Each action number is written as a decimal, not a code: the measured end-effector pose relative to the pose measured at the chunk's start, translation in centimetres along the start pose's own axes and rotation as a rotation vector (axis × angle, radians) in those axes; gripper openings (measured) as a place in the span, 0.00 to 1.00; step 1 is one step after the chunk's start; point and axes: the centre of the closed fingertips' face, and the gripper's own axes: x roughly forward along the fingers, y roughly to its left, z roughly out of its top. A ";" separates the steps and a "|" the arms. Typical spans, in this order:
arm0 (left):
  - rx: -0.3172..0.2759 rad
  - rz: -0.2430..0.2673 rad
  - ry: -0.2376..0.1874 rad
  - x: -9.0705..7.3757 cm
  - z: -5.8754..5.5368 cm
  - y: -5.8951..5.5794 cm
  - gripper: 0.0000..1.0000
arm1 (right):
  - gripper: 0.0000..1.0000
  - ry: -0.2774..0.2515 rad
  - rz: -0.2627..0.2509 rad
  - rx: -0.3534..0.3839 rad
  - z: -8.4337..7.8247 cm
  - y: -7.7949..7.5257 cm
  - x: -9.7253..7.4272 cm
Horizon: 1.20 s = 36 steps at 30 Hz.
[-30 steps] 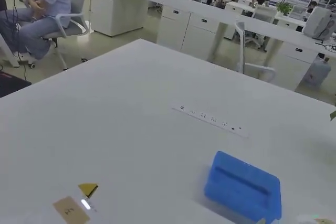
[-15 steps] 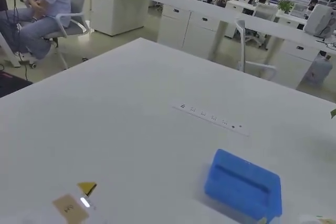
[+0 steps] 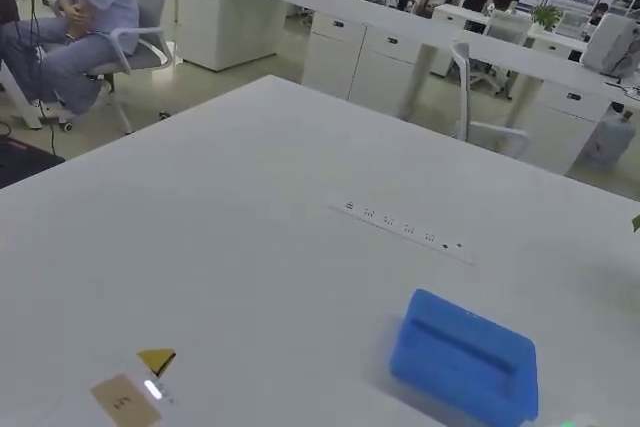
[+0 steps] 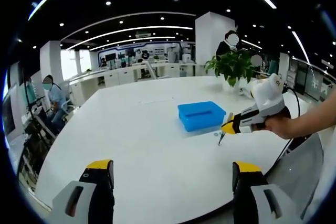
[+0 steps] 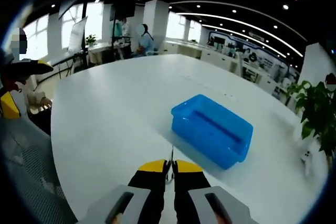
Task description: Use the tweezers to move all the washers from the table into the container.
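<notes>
A blue rectangular container (image 3: 465, 357) stands open on the white table (image 3: 230, 247), toward the right. My right gripper (image 5: 169, 167) is shut on thin metal tweezers (image 5: 171, 156) that point at the container (image 5: 212, 129) just ahead. From the left gripper view, the right gripper (image 4: 247, 121) hovers beside the container (image 4: 202, 115), with the tweezers (image 4: 221, 138) tip down close to the tabletop. My left gripper (image 4: 172, 169) is open wide with nothing between its jaws. A yellow-tipped part of the left gripper (image 3: 150, 377) shows at the lower left. Washers are too small to make out.
A power strip (image 3: 400, 227) is set into the table behind the container. A potted plant (image 4: 231, 66) stands at the table's far side. A person sits on a chair (image 3: 140, 7) beyond the table's left corner. Desks and chairs fill the room behind.
The head camera has shifted a little. The left gripper's yellow tip sits slightly lower and further left in the head view. The container has not moved.
</notes>
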 end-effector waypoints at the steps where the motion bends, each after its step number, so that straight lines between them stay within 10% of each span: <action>1: -0.002 0.001 0.001 0.0 0.0 0.0 0.96 | 0.01 0.004 -0.002 -0.019 0.0 0.1 0.0; 16: -0.017 0.021 -0.005 -0.2 0.0 0.6 0.96 | 0.00 0.054 0.037 0.073 0.4 -0.9 0.4; 36: -0.013 0.019 -0.005 0.1 0.0 0.6 0.97 | 0.00 -0.028 0.035 0.139 4.0 -2.2 -0.8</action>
